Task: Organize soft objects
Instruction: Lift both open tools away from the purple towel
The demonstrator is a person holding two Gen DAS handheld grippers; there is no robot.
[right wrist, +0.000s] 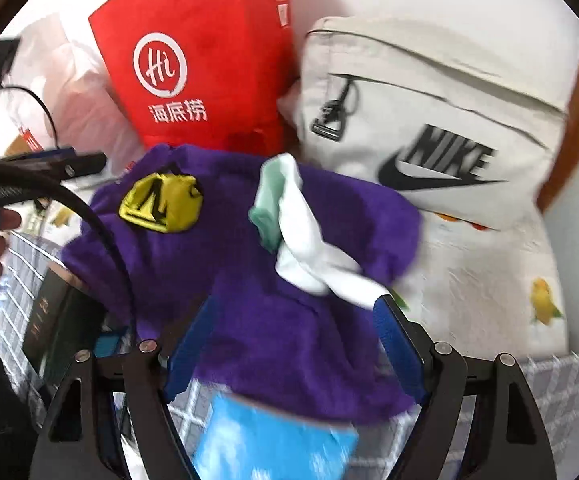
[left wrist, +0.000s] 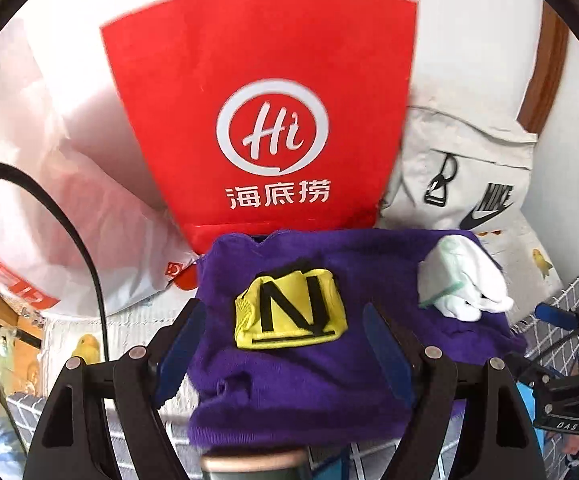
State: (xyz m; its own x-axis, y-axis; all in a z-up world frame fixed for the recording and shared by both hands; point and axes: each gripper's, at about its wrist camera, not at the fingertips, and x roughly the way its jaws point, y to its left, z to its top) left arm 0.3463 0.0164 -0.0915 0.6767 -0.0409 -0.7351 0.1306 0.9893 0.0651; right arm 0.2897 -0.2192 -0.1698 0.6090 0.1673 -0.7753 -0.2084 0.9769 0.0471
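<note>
The purple knitted sweater (left wrist: 289, 380) lies folded on the bed directly ahead of both pairs of jaws, with a yellow pouch marked N (left wrist: 291, 312) and a white-and-mint sock bundle (left wrist: 461, 280) resting on top. It looks light, limp and grippy, likely to sag and shed its load if lifted by one edge; pinching the near folded hem at two corners seems safest. The left gripper (left wrist: 285, 344) and right gripper (right wrist: 295, 344) both stand wide open, holding nothing. Beyond stand a red Haidilao paper bag (left wrist: 265, 100) and a Nike canvas bag (right wrist: 429, 120).
</note>
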